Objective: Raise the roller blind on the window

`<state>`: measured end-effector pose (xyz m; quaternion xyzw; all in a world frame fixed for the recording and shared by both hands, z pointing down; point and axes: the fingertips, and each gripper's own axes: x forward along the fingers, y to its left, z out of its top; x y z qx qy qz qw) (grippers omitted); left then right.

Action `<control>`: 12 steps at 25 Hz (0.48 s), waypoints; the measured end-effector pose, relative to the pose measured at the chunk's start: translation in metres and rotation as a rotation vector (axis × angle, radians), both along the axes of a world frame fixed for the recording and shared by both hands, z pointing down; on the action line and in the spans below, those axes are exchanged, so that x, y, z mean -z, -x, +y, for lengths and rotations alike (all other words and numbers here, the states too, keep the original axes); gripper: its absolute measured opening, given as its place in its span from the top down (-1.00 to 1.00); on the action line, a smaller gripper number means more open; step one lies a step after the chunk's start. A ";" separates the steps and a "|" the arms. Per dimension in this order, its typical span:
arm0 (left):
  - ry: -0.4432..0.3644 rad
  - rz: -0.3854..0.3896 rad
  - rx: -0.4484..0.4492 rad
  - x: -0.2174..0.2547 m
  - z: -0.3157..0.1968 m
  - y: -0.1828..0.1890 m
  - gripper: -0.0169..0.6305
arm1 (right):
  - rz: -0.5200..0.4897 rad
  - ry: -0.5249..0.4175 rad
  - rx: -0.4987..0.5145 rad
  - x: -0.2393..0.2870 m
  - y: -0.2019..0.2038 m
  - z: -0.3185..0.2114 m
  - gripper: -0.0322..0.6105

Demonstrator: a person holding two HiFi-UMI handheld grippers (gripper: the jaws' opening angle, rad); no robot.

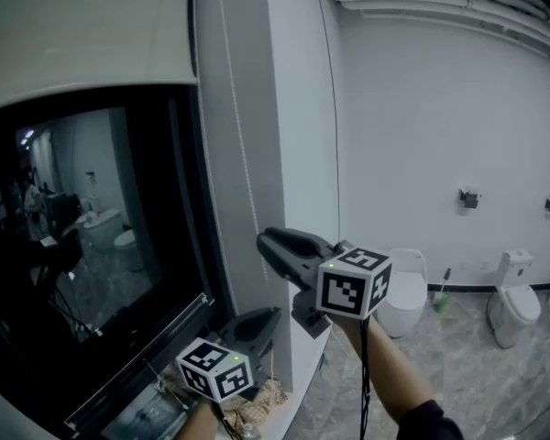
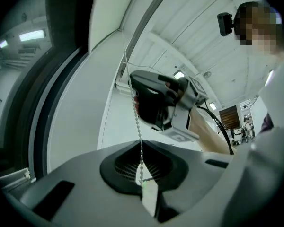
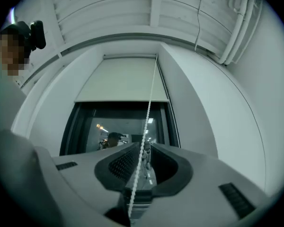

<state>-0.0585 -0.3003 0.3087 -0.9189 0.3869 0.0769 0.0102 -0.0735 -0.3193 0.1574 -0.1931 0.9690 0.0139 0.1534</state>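
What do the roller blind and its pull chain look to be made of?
Roller blind: looks like matte, off-white fabric or vinyl; flat, dull, no glare. Bead chain: small round beads strung in a line, pale and unshiny, so probably white plastic; metal cannot be ruled out.

Head view faces the window close up, both gripper views look upward along the shared bead chain

No legible text, brand, number or sign anywhere (square markers: patterns only).
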 end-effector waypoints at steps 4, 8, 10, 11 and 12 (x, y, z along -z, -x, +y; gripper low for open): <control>0.078 0.006 -0.044 -0.036 0.005 -0.012 0.89 | 0.013 -0.020 -0.026 0.008 0.010 0.000 0.72; 0.137 0.034 -0.055 -0.063 0.007 -0.008 0.89 | 0.036 -0.051 -0.072 -0.010 0.010 0.001 0.85; 0.160 0.015 -0.062 -0.077 0.005 -0.004 0.89 | 0.054 -0.098 -0.108 -0.019 0.007 0.004 0.85; 0.168 0.017 -0.065 -0.082 0.005 -0.001 0.89 | 0.068 -0.121 -0.128 -0.023 0.005 0.006 0.85; 0.169 0.031 -0.066 -0.084 0.005 0.003 0.89 | 0.086 -0.139 -0.144 -0.028 0.004 0.008 0.85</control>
